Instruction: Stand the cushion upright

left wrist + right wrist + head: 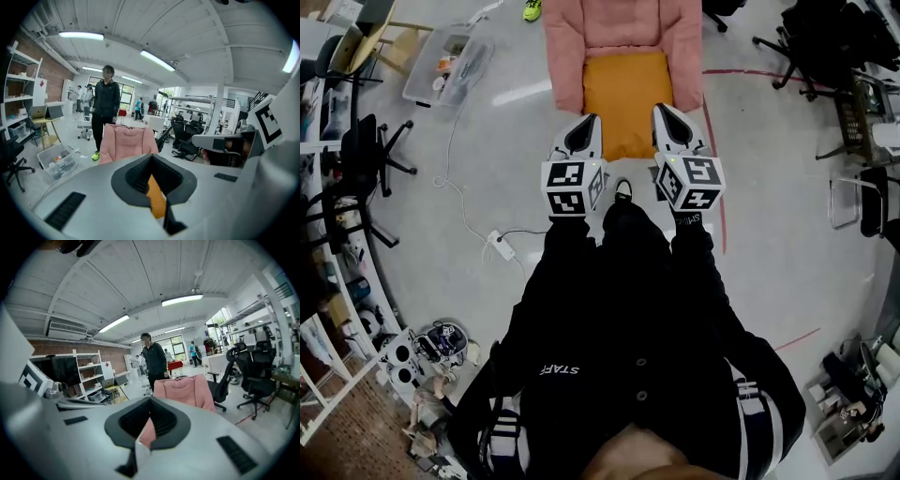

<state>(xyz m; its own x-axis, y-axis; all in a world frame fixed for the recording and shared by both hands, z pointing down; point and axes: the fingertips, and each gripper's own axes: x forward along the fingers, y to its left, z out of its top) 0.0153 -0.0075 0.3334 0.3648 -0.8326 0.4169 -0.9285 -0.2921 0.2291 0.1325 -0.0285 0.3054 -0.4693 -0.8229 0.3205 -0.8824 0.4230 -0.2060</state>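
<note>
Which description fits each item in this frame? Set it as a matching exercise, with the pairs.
1 cushion
2 left gripper
3 plastic bin
4 armchair

A pink
B shut, holding nothing
C orange, lying flat on the seat
D on the floor, left of the armchair in the head view

Pairs: 1-C, 2-B, 3-D, 4-A

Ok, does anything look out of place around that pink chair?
The cushion lies flat on the seat of the chair, not upright against its back. A power strip lies out on the open floor. Nothing looks spilled or damaged.
</note>
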